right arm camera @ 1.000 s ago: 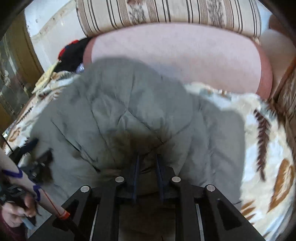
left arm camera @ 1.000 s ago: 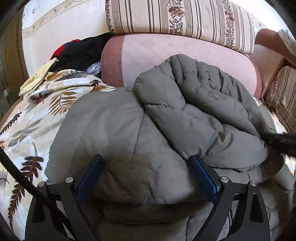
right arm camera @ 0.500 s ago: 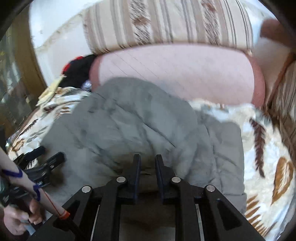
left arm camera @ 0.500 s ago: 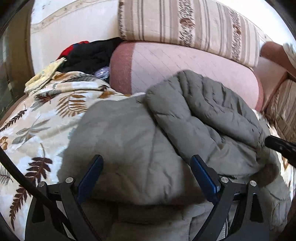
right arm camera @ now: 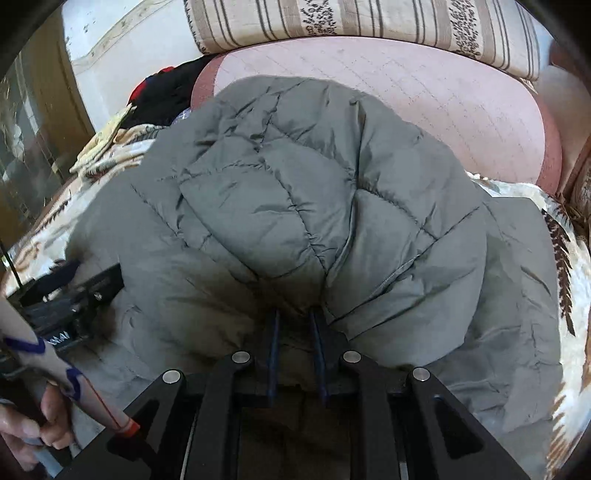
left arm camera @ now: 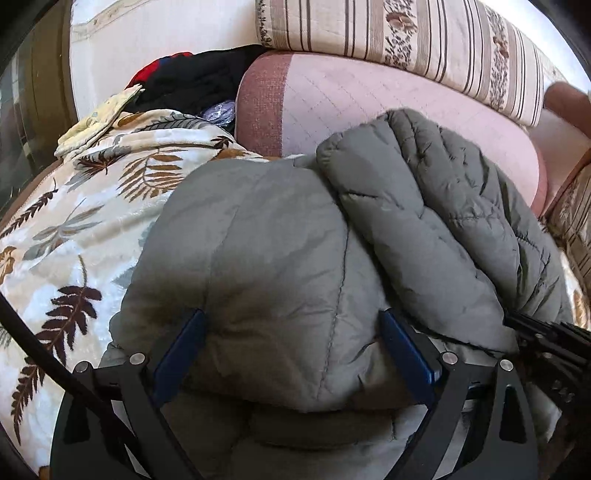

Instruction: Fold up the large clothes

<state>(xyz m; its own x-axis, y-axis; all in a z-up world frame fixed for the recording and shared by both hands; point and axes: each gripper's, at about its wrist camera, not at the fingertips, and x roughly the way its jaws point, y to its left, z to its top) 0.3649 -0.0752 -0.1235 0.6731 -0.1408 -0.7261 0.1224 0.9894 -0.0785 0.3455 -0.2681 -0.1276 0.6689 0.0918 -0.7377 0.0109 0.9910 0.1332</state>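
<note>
- A home, a living room or bedroom by the look of it.
- Ahead of the fingers, a pink quilted cushion with a striped floral cushion above it.
- Left of the fingers, a leaf-print blanket covers the seat.
- Beyond it, a pile of dark clothes against a pale wall.

The quilted jacket lies on a leaf-patterned blanket, before a bolster cushion. A striped cushion rests above the bolster, and a clothes pile sits left of it.
</note>
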